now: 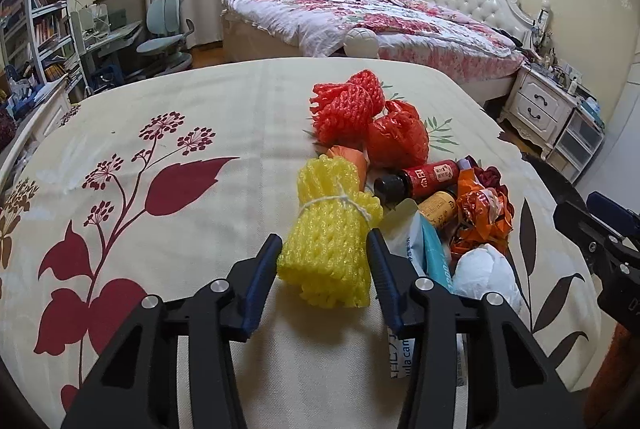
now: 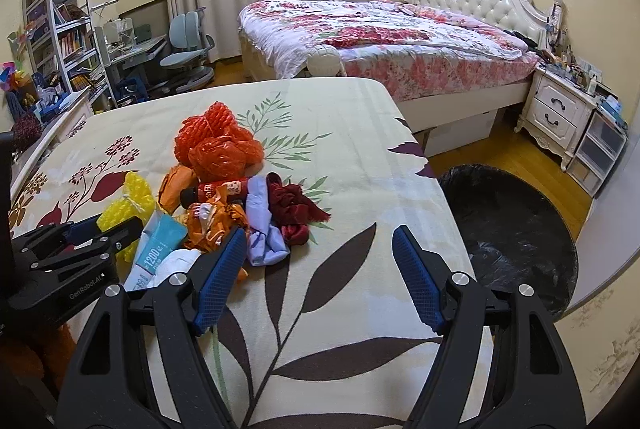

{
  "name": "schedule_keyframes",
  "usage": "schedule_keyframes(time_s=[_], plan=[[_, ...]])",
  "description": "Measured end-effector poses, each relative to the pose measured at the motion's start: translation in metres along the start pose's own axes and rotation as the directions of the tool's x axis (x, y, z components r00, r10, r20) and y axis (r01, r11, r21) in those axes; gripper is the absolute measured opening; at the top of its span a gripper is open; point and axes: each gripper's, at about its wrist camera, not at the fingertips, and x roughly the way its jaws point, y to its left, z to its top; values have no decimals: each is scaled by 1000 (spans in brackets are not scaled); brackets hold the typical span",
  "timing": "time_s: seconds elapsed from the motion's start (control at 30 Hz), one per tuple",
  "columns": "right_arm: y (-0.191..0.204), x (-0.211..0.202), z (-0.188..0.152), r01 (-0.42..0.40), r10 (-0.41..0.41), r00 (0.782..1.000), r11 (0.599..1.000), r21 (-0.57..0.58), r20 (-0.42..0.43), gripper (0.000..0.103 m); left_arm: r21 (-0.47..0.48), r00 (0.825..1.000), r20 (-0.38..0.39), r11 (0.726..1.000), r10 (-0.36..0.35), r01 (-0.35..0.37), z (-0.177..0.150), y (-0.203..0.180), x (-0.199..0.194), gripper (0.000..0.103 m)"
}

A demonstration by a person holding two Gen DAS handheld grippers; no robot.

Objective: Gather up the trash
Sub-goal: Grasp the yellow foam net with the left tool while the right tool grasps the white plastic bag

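The yellow net (image 1: 328,237), a soft foam bundle tied with string, lay at the near edge of the trash pile on the tabletop (image 1: 160,117), between the 2 fingers of the left gripper (image 1: 326,261). Those fingers looked pressed against its sides, grasping it. The foam was likely to squash and slip out on lifting, or a loose layer could peel away below the string. The right-hand finger (image 1: 380,261) also sat just beside a blue-and-white pouch (image 1: 424,249), which could be dragged along.

Right of the net, the right gripper (image 2: 320,277) hung over bare cloth, its fingers spread wide and holding nothing. One finger (image 2: 222,273) stood near the pile's blue cloth (image 2: 262,229) and could snag it.

Beyond the net lay bottles (image 1: 424,181), orange wrappers (image 1: 480,221) and red nets (image 1: 360,109). Far right of the net, off the tabletop edge, stood the black-lined bin (image 2: 512,229); a weak hold could drop the net short of it.
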Motion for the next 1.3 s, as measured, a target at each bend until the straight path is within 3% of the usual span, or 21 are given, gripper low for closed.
schedule_keyframes(time_s=[0.1,0.33,0.73,0.93,1.3], plan=[[9,3,1,-24,24,1000,1000,-14,-7,73,-12,1000,14,1000,-3,4,-1,4,-6,38],[31,-2,-7,-85,83,996,995,-45,-34,73,-63,999,20,998,29,-28,-6,27,-19,38],[58,0,-25,-186,178,978,980,-76,-105,53,-97,998,35,994,58,-54,-20,44,-40,37],[64,6,-31,-239,226,963,968,-75,-146,28,-105,998,29,993,57,-54,-22,45,-39,37],[55,-19,-29,-227,219,972,969,-101,-86,23,-104,997,73,994,39,-31,-16,34,-57,36]])
